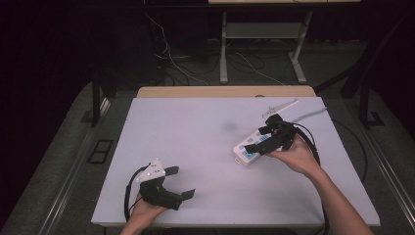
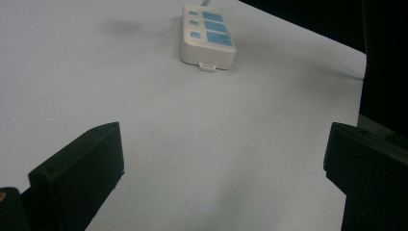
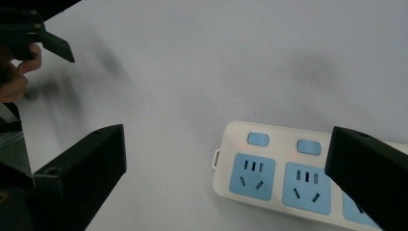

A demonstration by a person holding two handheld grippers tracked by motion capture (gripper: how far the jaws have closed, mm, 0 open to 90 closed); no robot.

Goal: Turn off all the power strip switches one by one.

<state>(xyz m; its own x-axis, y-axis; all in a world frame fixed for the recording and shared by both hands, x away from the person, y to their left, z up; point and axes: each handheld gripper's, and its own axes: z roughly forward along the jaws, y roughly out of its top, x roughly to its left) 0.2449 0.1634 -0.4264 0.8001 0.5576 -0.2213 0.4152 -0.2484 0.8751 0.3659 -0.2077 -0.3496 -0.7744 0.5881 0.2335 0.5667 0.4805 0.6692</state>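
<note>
I judge the step in hand to be my right tongs (image 1: 266, 138) reaching the power strip (image 1: 250, 145), probably for one of its blue rocker switches (image 3: 258, 139). To do it well I lower slowly, line one jaw tip over a single switch, and press straight down so the strip doesn't skid on the white table (image 1: 195, 147). My right tongs stand wide, holding nothing, hovering just over the strip's middle; in the right gripper view the strip's near end with its sockets lies between the jaws, and I cannot tell if a jaw touches it. My left tongs (image 1: 182, 183), also wide and empty, rest well apart from the strip, toward my side of the table.
</note>
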